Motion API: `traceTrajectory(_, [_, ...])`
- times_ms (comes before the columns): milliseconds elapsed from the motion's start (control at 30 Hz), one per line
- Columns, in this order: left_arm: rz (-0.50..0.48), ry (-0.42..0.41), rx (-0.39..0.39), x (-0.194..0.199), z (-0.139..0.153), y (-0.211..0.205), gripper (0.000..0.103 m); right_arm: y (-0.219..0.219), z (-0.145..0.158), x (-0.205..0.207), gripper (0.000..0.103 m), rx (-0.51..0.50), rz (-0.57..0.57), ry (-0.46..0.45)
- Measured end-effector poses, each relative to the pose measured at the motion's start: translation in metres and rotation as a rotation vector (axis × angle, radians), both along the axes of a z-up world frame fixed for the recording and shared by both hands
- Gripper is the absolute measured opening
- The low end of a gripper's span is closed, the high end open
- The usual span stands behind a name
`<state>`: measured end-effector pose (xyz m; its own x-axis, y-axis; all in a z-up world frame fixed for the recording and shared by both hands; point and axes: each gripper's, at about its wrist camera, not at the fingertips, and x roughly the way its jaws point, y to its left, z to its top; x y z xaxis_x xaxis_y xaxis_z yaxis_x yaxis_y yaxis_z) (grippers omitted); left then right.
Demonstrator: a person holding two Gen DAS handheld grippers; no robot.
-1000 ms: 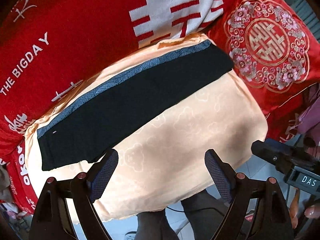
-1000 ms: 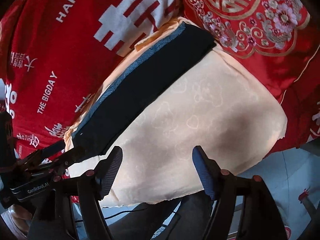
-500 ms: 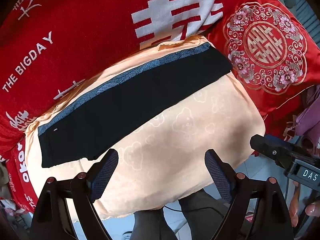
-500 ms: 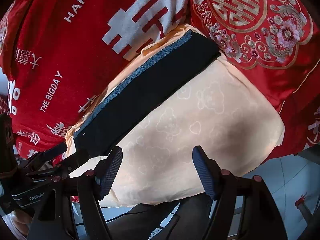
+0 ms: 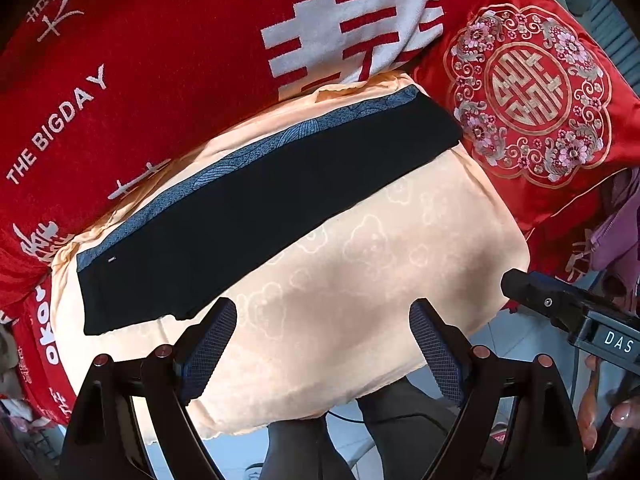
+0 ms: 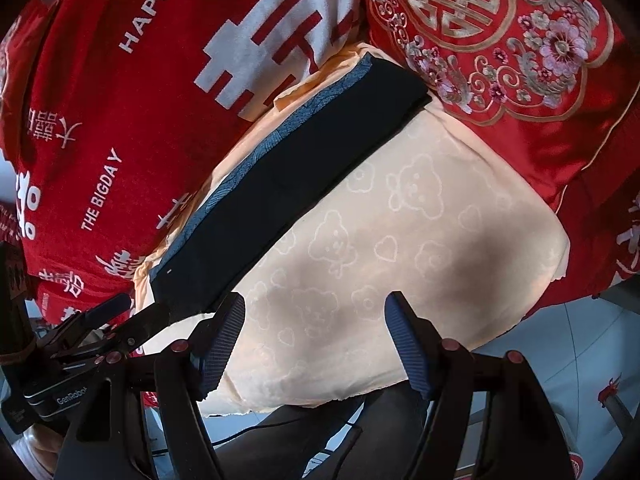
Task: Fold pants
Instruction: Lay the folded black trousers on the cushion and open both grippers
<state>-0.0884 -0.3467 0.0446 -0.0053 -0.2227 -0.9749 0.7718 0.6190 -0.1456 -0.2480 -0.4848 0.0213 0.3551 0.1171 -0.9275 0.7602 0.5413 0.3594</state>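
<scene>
You hold both grippers above the near edge of the cloth [image 5: 360,280], tipped steeply down. Your left gripper [image 5: 322,346] has its jaws wide apart with nothing between them, and the right gripper [image 6: 315,339] is also spread wide and empty. Neither touches the pants [image 5: 256,204].

The pants lie as a long black strip with a blue patterned band along the far side, running diagonally across the far part of the peach cloth, well clear of both sets of pads.

The left view catches the right gripper's body at its right edge, with fingertips [image 5: 622,414] below it. The right view instead shows the left gripper's body at its lower left, and the bear and heart pattern in the cloth comes out clearly there.

Behind the cloth lies a red blanket [image 5: 140,80] with white lettering, and beside it a red embroidered cushion [image 5: 528,92]. Below the cloth's edge you see pale floor, probably tiled.
</scene>
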Motion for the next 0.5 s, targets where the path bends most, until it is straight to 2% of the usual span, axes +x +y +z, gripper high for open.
traceTrajectory(500, [0.015, 0.005, 0.001, 0.0025, -0.0019, 0.0033, 0.089, 0.0026, -0.0016, 0.0048, 0.076, 0.005, 0.013, 0.003])
